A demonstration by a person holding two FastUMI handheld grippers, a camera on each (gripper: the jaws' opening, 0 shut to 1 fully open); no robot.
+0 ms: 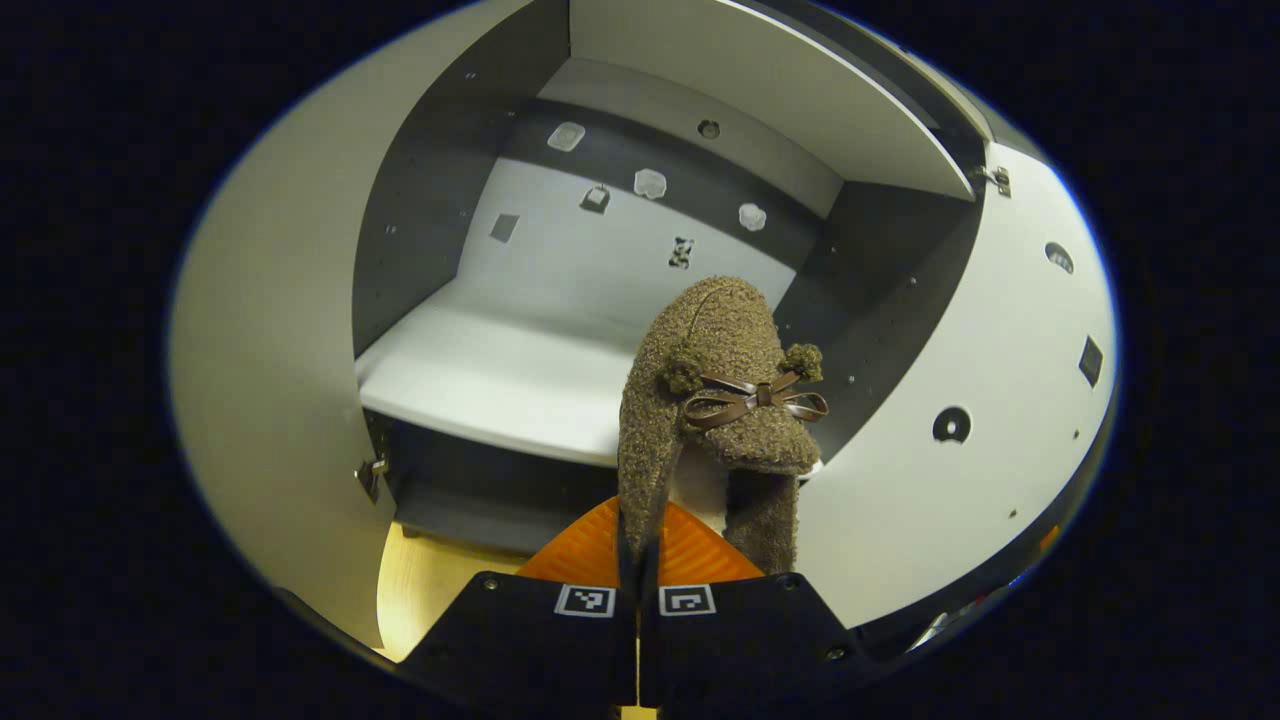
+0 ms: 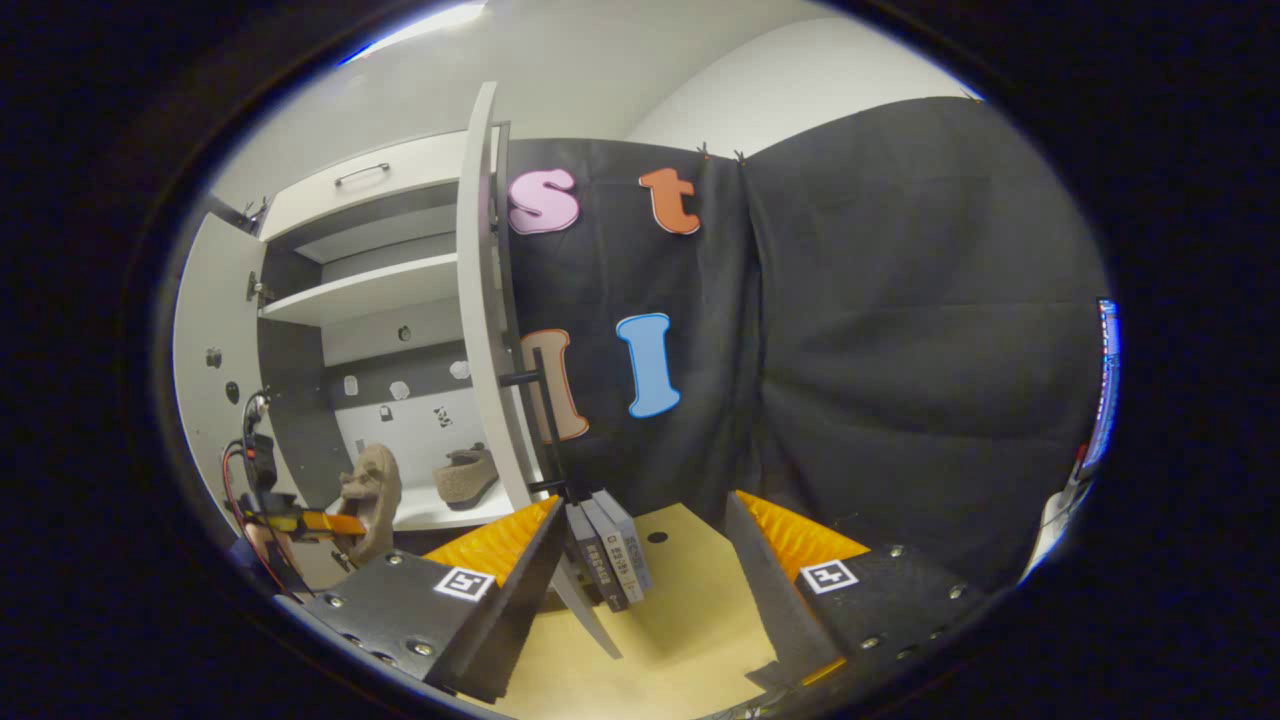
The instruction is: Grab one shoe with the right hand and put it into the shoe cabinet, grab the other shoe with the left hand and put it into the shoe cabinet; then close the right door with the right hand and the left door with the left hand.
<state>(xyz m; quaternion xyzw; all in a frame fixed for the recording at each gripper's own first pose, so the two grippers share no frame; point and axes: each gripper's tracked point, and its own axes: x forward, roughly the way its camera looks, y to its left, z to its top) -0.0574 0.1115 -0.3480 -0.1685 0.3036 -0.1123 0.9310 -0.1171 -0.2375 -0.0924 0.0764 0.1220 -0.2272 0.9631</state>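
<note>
One shoe (image 1: 715, 400) pinched in L tool (image 1: 638, 560) by cabinet (image 1: 930, 330); R tool (image 2: 645, 560) wide open, empty.

Left gripper view: shoe (image 1: 715, 400) pinched between the left gripper (image 1: 638, 560) fingers, held upright just in front of the shoe cabinet (image 1: 700, 60) opening, near the shelf (image 1: 480, 375) edge. Left door (image 1: 260, 400) swung out left, right door (image 1: 980, 400) right. Right gripper view: second shoe (image 2: 465, 478) on the shelf, farther in; books (image 2: 610, 550) near on the floor (image 2: 690, 600), beside the right door.
</note>
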